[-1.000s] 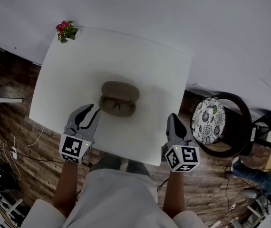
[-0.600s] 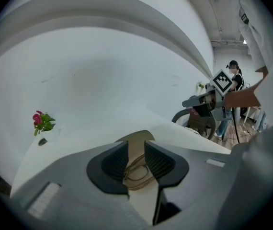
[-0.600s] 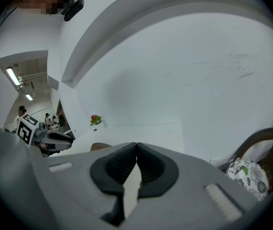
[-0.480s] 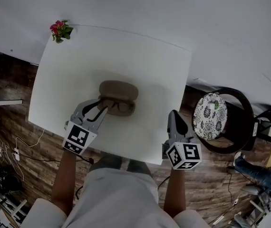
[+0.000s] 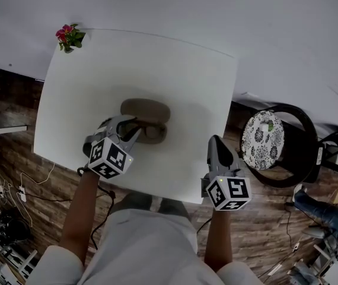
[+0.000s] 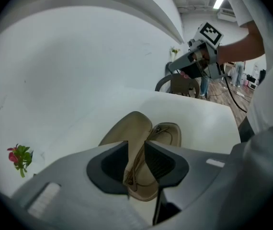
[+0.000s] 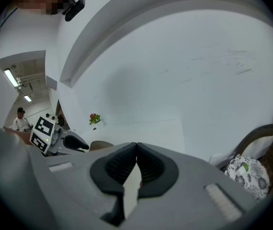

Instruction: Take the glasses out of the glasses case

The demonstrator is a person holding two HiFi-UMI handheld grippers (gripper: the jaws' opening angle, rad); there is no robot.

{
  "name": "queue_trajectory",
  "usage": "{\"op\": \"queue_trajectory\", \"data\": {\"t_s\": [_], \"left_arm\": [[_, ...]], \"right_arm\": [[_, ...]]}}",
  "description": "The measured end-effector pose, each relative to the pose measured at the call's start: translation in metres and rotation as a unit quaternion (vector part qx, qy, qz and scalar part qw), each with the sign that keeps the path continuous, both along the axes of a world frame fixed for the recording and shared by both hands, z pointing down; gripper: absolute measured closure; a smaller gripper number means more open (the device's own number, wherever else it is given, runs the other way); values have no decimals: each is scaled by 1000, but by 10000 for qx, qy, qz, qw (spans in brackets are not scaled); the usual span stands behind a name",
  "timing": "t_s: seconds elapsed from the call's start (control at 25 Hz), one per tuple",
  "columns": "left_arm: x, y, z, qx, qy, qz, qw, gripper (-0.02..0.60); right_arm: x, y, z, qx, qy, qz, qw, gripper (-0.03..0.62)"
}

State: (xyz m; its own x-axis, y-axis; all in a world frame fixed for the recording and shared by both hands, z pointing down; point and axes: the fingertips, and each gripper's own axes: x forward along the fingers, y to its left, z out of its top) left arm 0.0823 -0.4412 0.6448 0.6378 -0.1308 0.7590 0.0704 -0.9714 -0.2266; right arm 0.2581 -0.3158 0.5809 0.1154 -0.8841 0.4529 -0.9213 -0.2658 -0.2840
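Item, far left corner of the white table [image 5: 187, 82]: we note a small sprig of red flowers [image 5: 67, 36], well apart from the work.

Item, left gripper [image 5: 136, 128]: it reaches in at the left end of the glasses case [image 5: 148, 108]; the jaws are drawn narrow, and we judge them clenched on the near end of the glasses [image 5: 152, 132].

Item, glasses case: tan, lying open near the table's middle, lid towards the far side; the glasses lie in its shallow base.

Handling, as we judge it: the glasses are light, thin and fragile, the lenses easily smudged and slippery; we would take them by the frame end or folded temple, never the lens, and lift gently, since the light case may rise with them.

Item, right gripper [image 5: 215, 142]: near the table's right front edge, jaws pressed together on nothing.

Item, chair [image 5: 262, 148]: patterned cushion, just beside the table's right side.

Views: only the left gripper view shows the thin frame between the pads; the head view hides it under the gripper, yet alone gives the whole layout; the right gripper view confirms its own empty, closed jaws.
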Motion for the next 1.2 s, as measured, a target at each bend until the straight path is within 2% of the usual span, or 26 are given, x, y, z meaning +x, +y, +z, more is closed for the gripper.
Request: {"op": "queue_trajectory", "data": {"t_s": [0.2,0.52,0.76,1.2], "left_arm": [[7,0,17,193,-422,328,9984,466],[15,9,43,102,-848,708,9938,466],[17,8,51,85,-922,724,9931,477],[17,12,50,173,-1098,890,9898,535]], "right_arm": [[1,1,3,-55,-17,30,10000,591],[-1,4,9,-103,-54,55,9999,591],[-1,7,11,-167,-39,61,9998,591],[-5,10,5,-134,-25,-19,9999,591]]}}
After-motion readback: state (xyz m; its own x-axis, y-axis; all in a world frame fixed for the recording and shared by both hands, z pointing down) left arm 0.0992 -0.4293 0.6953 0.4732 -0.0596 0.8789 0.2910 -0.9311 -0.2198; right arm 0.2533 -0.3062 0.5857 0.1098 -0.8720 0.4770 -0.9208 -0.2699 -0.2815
